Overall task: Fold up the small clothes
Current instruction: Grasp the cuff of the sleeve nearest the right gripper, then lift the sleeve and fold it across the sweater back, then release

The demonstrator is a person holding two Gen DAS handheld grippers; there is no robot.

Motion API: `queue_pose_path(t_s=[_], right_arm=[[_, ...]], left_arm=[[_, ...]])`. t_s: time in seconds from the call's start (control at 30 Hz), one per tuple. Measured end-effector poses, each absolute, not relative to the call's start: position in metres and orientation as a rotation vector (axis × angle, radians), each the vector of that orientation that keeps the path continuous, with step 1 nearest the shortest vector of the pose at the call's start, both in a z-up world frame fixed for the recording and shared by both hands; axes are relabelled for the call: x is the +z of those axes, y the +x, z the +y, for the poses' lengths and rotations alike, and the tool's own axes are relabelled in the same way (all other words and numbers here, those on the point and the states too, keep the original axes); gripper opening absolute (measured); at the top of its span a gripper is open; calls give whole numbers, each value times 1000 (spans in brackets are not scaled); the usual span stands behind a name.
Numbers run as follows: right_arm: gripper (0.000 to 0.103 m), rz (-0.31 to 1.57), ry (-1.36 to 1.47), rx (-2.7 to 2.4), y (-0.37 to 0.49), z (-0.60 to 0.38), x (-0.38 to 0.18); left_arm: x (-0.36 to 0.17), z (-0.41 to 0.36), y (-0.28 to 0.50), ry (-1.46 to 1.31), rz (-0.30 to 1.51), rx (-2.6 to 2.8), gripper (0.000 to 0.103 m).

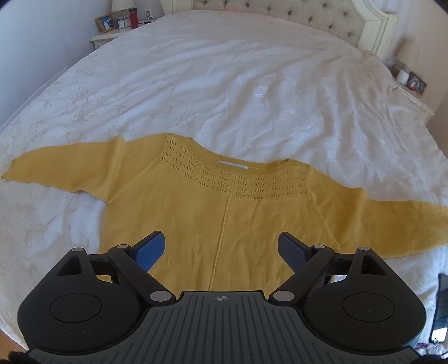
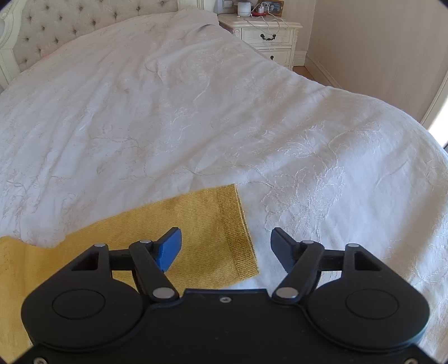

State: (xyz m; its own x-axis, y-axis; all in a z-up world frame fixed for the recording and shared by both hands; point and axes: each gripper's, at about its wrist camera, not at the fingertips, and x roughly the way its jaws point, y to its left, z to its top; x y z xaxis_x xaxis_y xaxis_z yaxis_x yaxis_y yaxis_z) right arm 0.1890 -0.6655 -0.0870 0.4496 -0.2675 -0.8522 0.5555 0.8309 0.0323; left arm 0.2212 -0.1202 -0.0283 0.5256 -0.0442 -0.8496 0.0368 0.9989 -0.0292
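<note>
No fold made yet: yellow sweater point(image 1: 224, 218) lies flat on white bedspread point(image 1: 224, 92), front up, both sleeves spread sideways. All folding left, by my reading. Left gripper point(image 1: 221, 249) hovers over sweater body near centre seam, jaws wide, nothing between. Right gripper point(image 2: 225, 246) hangs over right sleeve cuff point(image 2: 243, 238), jaws apart, empty, cuff edge below gap. Sweater: soft fine knit, lacy openwork band at neckline, ribbed cuff, boxy shape. Bedspread: wrinkled, embroidered floral pattern. Tufted headboard point(image 1: 294, 11) behind.
</note>
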Motion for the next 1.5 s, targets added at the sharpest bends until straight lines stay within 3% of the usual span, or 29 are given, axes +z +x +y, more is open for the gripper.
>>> queue_pose_path(t_s=[0.17,0.23,0.33,0.37,0.4,0.67,1.0,1.2,1.5], right_arm=[[77,1039,351,-491,196,-676,-111],[74,1037,356,-488,196,-677,-113],[46,1028,393,-453,196,-677,-112],[23,1028,410,-445,196,-676,-111],[16,1024,428,-436,196,-674,-109],[16,886,454,-348,204,-610,-43],[16,762,501,-4,264,-426,32],[16,807,515,208,321,-306,7],[16,969,459,317,374,-163,-79]], left_arm=[[-29,-118,218,-2,1032,-19,88],[-30,-117,217,1,1040,-15,88],[-32,-113,218,2,1048,-16,88],[-33,-111,219,1,1050,-18,88],[-34,-110,219,0,1051,-22,88],[-44,-86,225,7,1045,-78,88],[-59,-14,240,7,1052,-130,89],[-65,43,249,10,1062,-89,89],[-77,110,261,6,1099,-24,89]])
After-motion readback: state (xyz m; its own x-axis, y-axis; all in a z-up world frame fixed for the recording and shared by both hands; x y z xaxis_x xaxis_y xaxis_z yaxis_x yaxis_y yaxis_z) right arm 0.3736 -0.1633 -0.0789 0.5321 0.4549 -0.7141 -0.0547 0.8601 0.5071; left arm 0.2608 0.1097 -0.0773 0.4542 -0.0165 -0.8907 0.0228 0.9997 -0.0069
